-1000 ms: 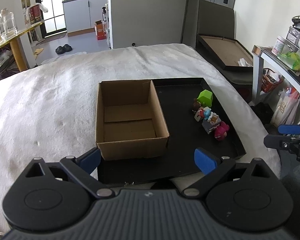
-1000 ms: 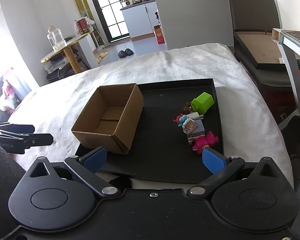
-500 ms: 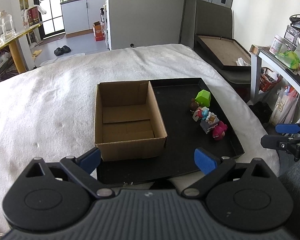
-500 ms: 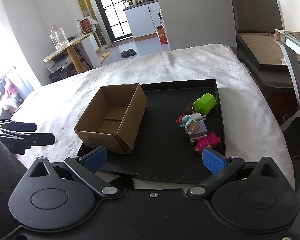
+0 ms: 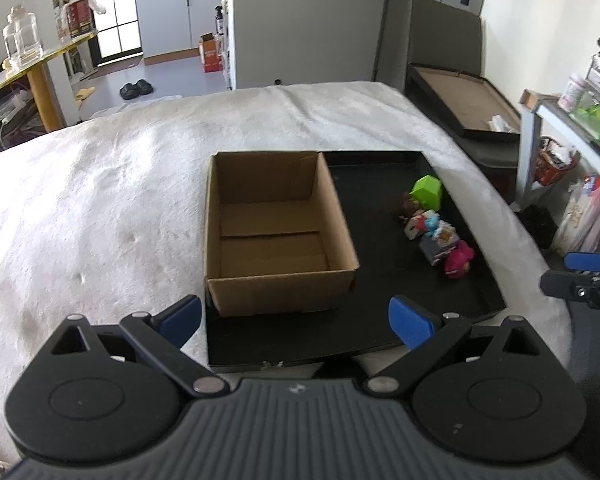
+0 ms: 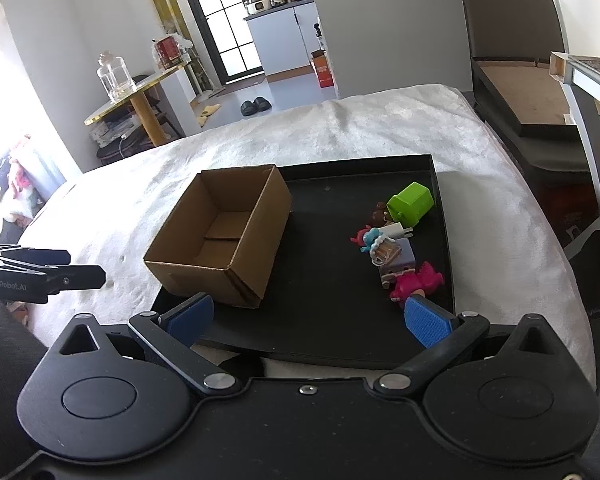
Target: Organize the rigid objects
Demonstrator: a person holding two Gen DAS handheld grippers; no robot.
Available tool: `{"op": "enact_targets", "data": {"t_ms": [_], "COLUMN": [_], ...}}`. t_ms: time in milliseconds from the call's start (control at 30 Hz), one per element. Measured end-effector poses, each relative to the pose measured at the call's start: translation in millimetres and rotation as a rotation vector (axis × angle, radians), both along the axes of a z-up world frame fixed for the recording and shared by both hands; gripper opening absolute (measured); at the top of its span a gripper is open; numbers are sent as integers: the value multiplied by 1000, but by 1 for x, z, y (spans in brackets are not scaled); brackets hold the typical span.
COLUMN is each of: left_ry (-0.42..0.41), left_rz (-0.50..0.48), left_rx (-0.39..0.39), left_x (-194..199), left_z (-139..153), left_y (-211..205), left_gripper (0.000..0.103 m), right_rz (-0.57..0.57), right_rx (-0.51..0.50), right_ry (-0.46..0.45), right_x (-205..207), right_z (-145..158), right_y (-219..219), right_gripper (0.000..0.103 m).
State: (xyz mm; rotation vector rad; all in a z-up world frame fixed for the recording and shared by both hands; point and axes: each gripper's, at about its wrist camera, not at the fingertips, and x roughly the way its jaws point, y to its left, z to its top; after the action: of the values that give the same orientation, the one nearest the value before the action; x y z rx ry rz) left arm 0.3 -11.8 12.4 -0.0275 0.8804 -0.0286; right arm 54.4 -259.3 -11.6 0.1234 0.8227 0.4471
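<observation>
The left gripper (image 5: 294,322) hangs with its blue-padded fingers spread wide and nothing between them, above the near edge of the shallow black rectangular tray (image 5: 380,320), and the right gripper (image 6: 308,320) is likewise spread and holds nothing, near the tray's near right side. On the tray, which lies on a fluffy white blanket (image 5: 100,208), an open brown cardboard box (image 5: 276,232) with a bare floor fills the left half. Along the right side, running from far to near, lie a lime-green plastic block (image 6: 411,203), a small brown figure (image 6: 380,213), a white plug-like piece (image 6: 398,231), a lilac cube toy (image 6: 398,262) and a pink plastic figure (image 6: 418,282), bunched close together.
</observation>
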Motion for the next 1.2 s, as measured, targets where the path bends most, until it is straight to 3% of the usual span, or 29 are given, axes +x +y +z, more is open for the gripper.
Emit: {"op": "enact_targets", "data": {"t_ms": [767, 1200], "left_ry": [16, -44], "left_rz": [123, 200], "left_rx": [22, 13], "left_x": [43, 69], "left_z": [-33, -46], "left_y": [19, 29], "left_gripper": [99, 97], "right_rz": [-107, -150], "right_rx": [-10, 12], "right_ry": [32, 107], "right_x": [38, 69], "right_z": [-45, -79], "right_y": [-25, -33], "right_gripper": [102, 73]}}
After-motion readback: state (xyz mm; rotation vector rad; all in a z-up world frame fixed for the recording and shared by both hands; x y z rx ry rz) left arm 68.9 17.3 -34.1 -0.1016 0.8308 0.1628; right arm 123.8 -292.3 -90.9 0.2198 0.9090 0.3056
